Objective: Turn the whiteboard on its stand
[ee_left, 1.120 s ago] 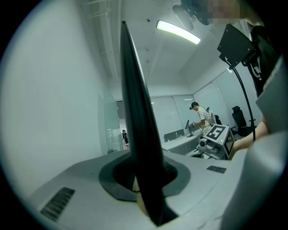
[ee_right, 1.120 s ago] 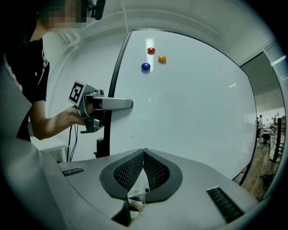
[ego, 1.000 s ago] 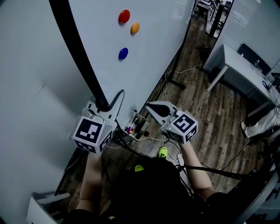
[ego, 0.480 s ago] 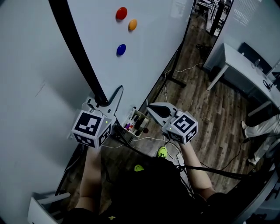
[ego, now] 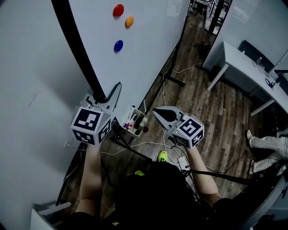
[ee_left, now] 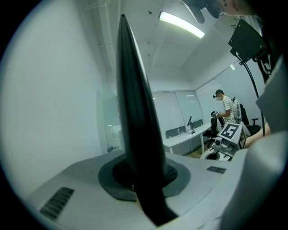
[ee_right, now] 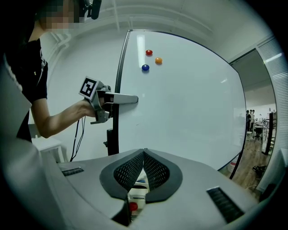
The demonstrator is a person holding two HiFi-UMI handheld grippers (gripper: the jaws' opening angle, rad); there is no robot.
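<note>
The big whiteboard (ego: 148,49) stands on a wheeled stand, its black side frame (ego: 78,49) running down the picture. My left gripper (ego: 101,99) is shut on that frame's lower part; in the left gripper view the black frame (ee_left: 137,126) fills the gap between the jaws. The right gripper view shows the left gripper (ee_right: 130,99) clamped on the frame (ee_right: 118,90) of the board (ee_right: 189,103). My right gripper (ego: 163,116) hangs apart from the board over the floor, shut with nothing in it, its pads (ee_right: 155,173) meeting at the tip.
Red (ego: 118,10), orange (ego: 129,21) and blue (ego: 118,45) magnets stick to the board. A pen tray (ego: 135,122) hangs at its lower edge. The stand's foot (ego: 173,81) and cables lie on the wood floor. A white desk (ego: 243,72) and a person's legs (ego: 265,143) are at the right.
The board's edge, its magnets and the pen tray have shifted up and left in the head view, the left gripper going along with the frame. The right gripper has drifted slightly down.
</note>
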